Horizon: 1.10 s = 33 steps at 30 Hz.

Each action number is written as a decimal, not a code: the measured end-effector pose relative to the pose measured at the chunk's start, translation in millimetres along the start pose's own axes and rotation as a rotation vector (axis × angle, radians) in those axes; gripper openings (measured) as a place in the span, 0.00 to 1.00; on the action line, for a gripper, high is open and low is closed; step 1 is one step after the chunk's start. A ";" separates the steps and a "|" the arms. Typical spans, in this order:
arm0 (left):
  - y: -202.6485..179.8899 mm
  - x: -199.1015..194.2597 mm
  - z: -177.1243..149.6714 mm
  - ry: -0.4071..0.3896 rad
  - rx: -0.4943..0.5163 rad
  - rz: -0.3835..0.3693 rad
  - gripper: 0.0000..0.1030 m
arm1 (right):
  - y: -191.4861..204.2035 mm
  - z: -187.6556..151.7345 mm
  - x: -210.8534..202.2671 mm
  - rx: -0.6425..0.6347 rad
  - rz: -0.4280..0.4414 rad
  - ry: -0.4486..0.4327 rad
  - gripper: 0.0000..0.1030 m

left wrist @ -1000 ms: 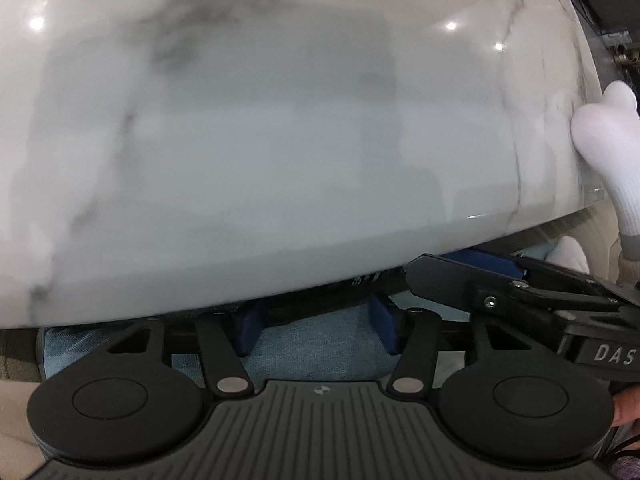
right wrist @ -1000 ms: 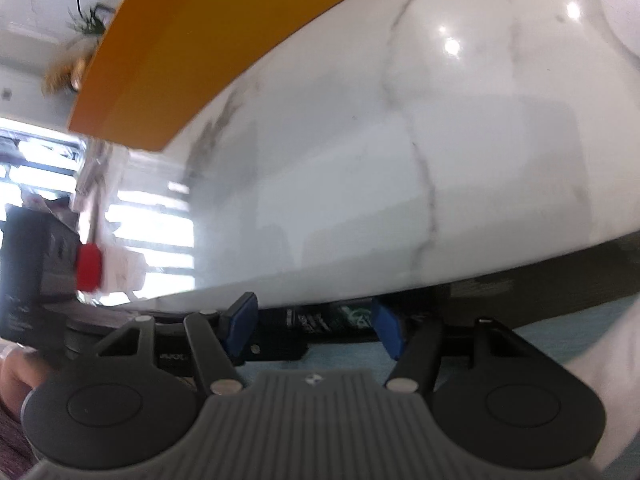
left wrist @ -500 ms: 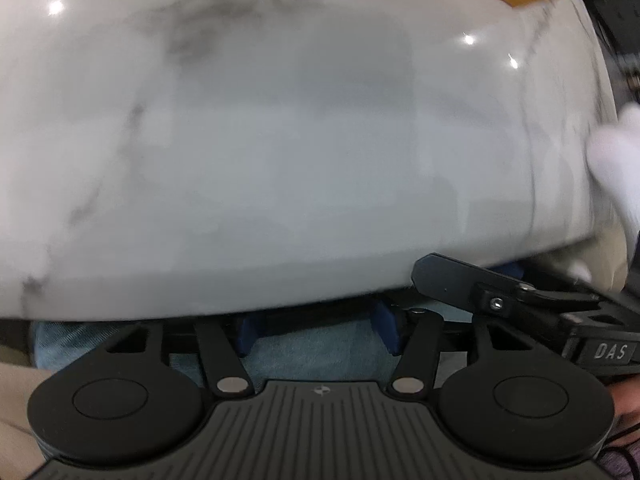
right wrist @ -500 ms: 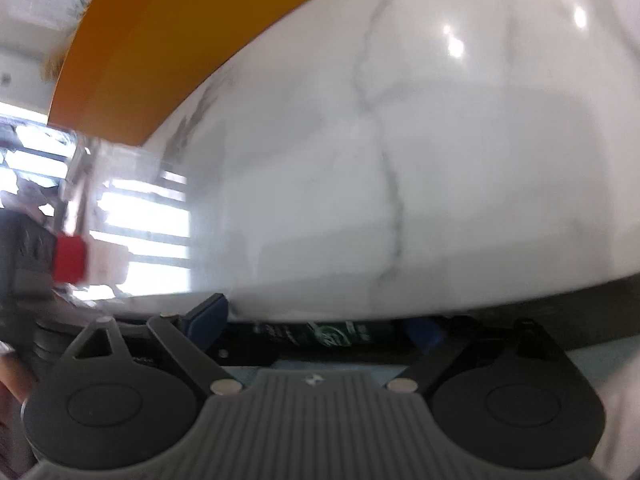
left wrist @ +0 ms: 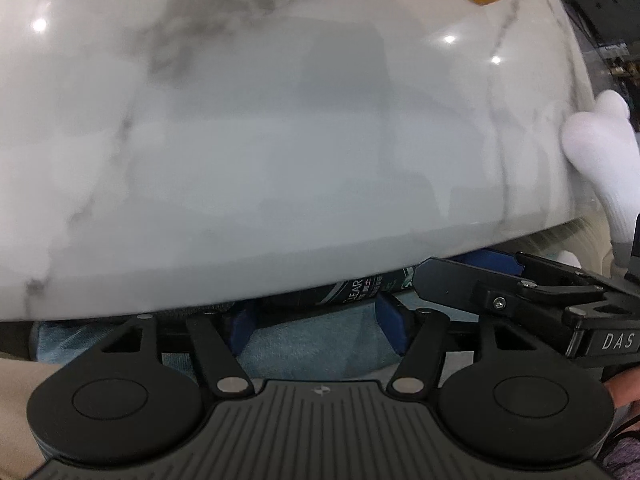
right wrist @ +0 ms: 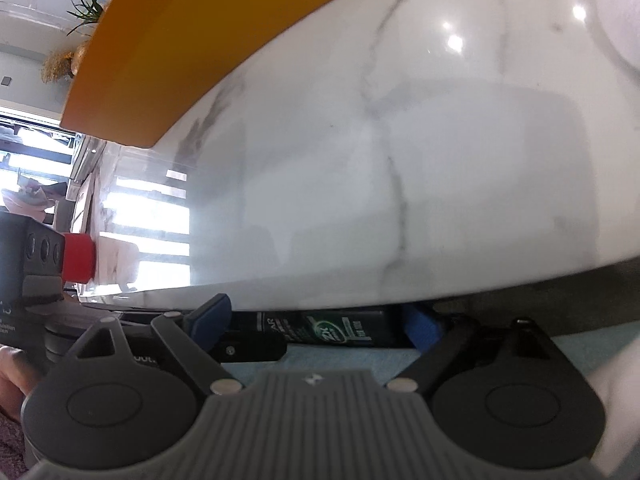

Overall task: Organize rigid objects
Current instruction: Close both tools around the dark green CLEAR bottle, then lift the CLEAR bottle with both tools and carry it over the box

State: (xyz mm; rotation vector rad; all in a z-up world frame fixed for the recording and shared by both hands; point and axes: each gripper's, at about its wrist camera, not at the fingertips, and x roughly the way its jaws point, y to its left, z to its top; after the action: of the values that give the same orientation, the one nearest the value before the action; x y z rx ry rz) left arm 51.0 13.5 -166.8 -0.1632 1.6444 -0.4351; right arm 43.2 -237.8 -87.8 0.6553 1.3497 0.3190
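Table edge (right wrist: pixel 360 280) hides a dark bottle (right wrist: pixel 340 330) between the right tool's (right wrist: pixel 316 320) closing, untouching jaws.

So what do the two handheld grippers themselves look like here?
Both are black, each with two round discs and a ribbed centre plate. The left gripper and the right gripper have blue finger pads on thin black linkage arms. White "DAS" lettering marks the right gripper's body, and a red cylindrical knob the left's.
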 end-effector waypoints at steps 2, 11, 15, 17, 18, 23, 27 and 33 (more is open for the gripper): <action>-3.5 -1.8 -2.7 0.003 0.011 0.005 0.70 | 5.6 0.5 -4.6 -0.005 -0.008 0.001 0.86; -19.1 -14.6 16.7 -0.017 0.032 0.012 0.69 | 18.2 -4.8 -8.3 -0.031 -0.037 0.003 0.82; -24.0 -19.4 16.5 -0.025 0.058 0.014 0.69 | 20.3 -7.8 -14.6 -0.036 -0.042 0.006 0.82; -27.3 -24.4 17.1 -0.031 0.066 0.016 0.69 | 22.3 -9.4 -18.3 -0.039 -0.040 0.005 0.82; -28.5 -26.1 16.9 -0.034 0.070 0.016 0.69 | 24.3 -9.8 -19.4 -0.041 -0.040 0.004 0.82; -35.3 -38.1 14.8 -0.051 0.077 -0.001 0.69 | 33.8 -14.1 -30.6 -0.054 -0.044 -0.008 0.82; -40.5 -45.0 12.9 -0.077 0.075 -0.014 0.69 | 35.7 -15.6 -41.1 -0.046 -0.039 -0.016 0.81; -51.7 -69.1 13.6 -0.152 0.101 -0.004 0.69 | 41.9 -17.6 -51.6 -0.033 -0.024 -0.014 0.81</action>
State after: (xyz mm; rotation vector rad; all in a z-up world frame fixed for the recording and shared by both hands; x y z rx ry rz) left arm 65.5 -11.6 -84.5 -0.1213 1.4701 -0.4962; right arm 21.7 -230.0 -22.9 0.6124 1.3354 0.3157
